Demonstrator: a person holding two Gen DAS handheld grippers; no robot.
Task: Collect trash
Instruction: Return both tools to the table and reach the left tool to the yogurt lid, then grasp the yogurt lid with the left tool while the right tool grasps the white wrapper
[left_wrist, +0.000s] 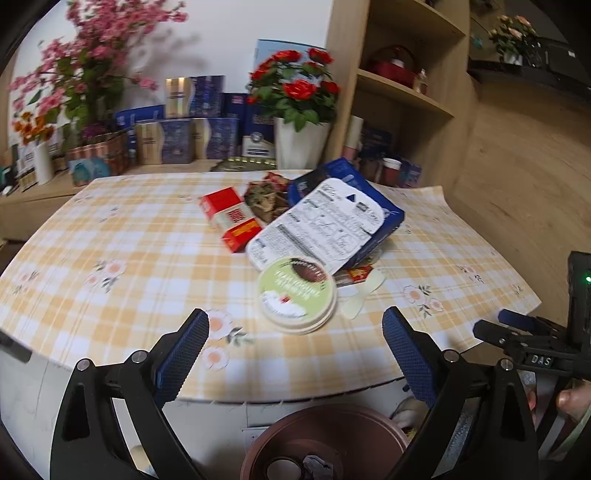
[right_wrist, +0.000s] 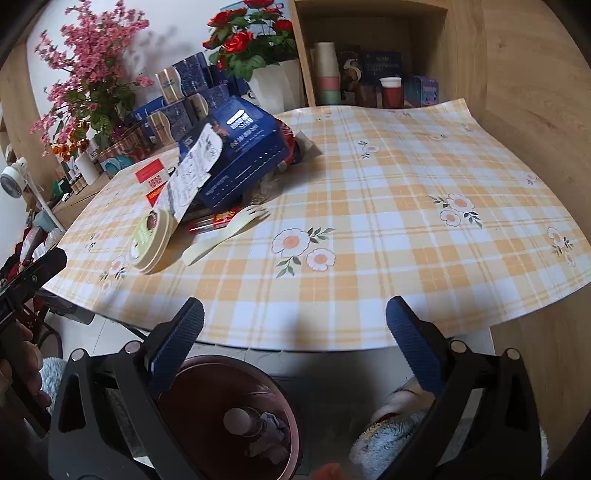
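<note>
A pile of trash lies on the checked tablecloth (left_wrist: 122, 236): a round green-lidded tub (left_wrist: 297, 293), a blue box with a white label (left_wrist: 332, 221), a red and white carton (left_wrist: 231, 218), a crumpled wrapper (left_wrist: 267, 195) and a cream plastic spork (right_wrist: 225, 229). The tub (right_wrist: 153, 238) and blue box (right_wrist: 240, 155) also show in the right wrist view. My left gripper (left_wrist: 295, 350) is open and empty, short of the tub. My right gripper (right_wrist: 295, 336) is open and empty at the table's near edge. A brown bin (right_wrist: 229, 417) with some trash in it stands on the floor below both grippers.
Flower pots (left_wrist: 301, 110), blue gift boxes (left_wrist: 199, 122) and a wooden shelf unit (left_wrist: 402, 85) stand behind the table. The right gripper's body (left_wrist: 535, 343) shows at the right of the left wrist view. A fluffy slipper (right_wrist: 391, 435) lies on the floor by the bin.
</note>
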